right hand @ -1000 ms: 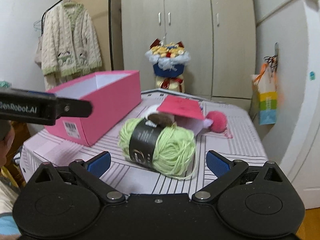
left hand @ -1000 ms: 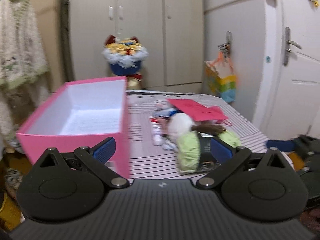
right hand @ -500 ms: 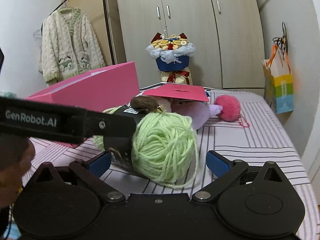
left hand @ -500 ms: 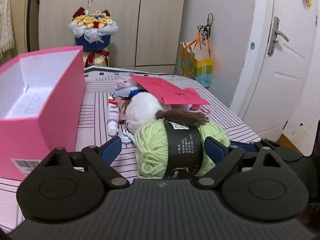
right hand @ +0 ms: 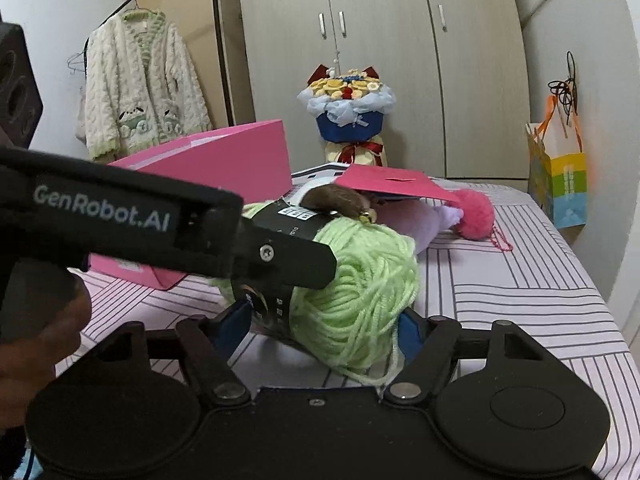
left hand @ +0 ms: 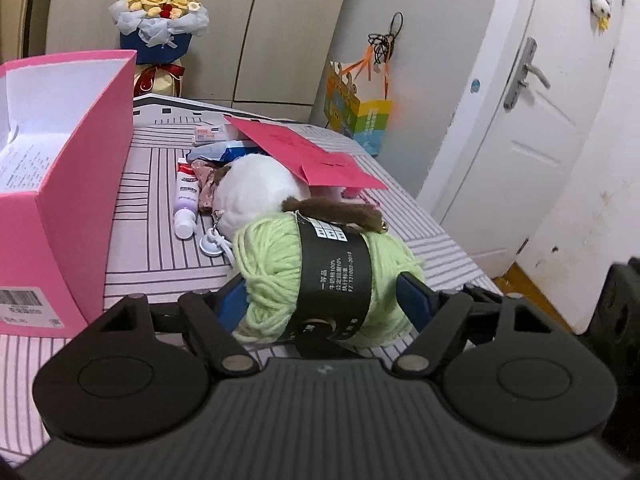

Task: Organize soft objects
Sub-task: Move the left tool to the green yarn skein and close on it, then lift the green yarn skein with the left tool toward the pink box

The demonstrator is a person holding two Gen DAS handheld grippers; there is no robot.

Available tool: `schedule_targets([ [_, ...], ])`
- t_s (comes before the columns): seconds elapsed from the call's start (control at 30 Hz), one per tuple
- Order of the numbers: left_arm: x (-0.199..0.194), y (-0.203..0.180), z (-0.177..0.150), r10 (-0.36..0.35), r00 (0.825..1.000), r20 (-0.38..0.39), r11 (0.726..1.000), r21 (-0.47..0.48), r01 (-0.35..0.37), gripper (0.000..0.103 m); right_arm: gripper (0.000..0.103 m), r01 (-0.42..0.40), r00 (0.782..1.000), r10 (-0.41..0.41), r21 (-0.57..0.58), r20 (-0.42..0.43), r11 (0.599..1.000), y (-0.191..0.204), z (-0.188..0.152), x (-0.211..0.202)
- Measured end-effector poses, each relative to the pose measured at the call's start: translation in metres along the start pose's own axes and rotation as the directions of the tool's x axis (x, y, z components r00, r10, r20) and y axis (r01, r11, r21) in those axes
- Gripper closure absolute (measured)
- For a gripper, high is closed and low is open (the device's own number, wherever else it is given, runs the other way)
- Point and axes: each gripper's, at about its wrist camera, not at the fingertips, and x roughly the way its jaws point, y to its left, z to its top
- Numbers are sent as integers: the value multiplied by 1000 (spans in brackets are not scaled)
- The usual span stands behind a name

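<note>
Yarn: a light green yarn ball [left hand: 320,276] with a black paper band lay at lower centre of both wrist views, on the striped cloth [left hand: 160,240] of the bench.
Left hand-held gripper: the left hand-held gripper [left hand: 324,300] had the yarn ball between its blue pads [left hand: 412,296]; the jaws were closing, and the pads looked to be touching the wool on both sides, though a firm grip could not be told.
Right hand-held gripper: the right hand-held gripper [right hand: 324,328] straddled the same ball from the other end, jaws closing, pads at the wool's edges.
Brown toy: a small brown furry toy [left hand: 332,210] rested on top of the ball, touching it.
White plush: a white plush [left hand: 256,192] lay just behind the ball in the left wrist view.
Red card: a red card [left hand: 304,152] sat tilted over the plush pile.
Pink pompom: a pink pompom [right hand: 474,208] lay right of centre in the right wrist view, beside a pale purple plush [right hand: 432,220].
Tube: a white tube [left hand: 187,204] lay left of the white plush.
Pink box: an open pink box [left hand: 84,184] stood at the left of the left wrist frame, near the yarn.
Background: a flower bouquet [right hand: 346,108] stood before the wardrobe at upper centre; a cream cardigan [right hand: 140,88] hung at upper left of the right wrist frame.
</note>
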Motion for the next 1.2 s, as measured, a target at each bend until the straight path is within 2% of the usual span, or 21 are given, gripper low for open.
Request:
schedule_targets([
  [0.1, -4, -2, -1, 6, 1000, -28, 1000, 8, -6, 24, 19, -15, 1000, 16, 23, -16, 1000, 1, 2, -3],
  [0.4, -15, 3, -4, -31, 996, -79, 998, -53, 26, 23, 15, -15, 998, 16, 6, -68, 1000, 11, 5, -10],
  [0.77, -29, 5, -7, -39, 992, -116, 996, -84, 30, 23, 15, -10, 991, 6, -22, -133, 1000, 26, 8, -20],
  [1.2, -55, -1, -16, -8, 993, -119, 999, -53, 2, 23, 15, -17, 989, 6, -73, -146, 997, 51, 10, -37],
])
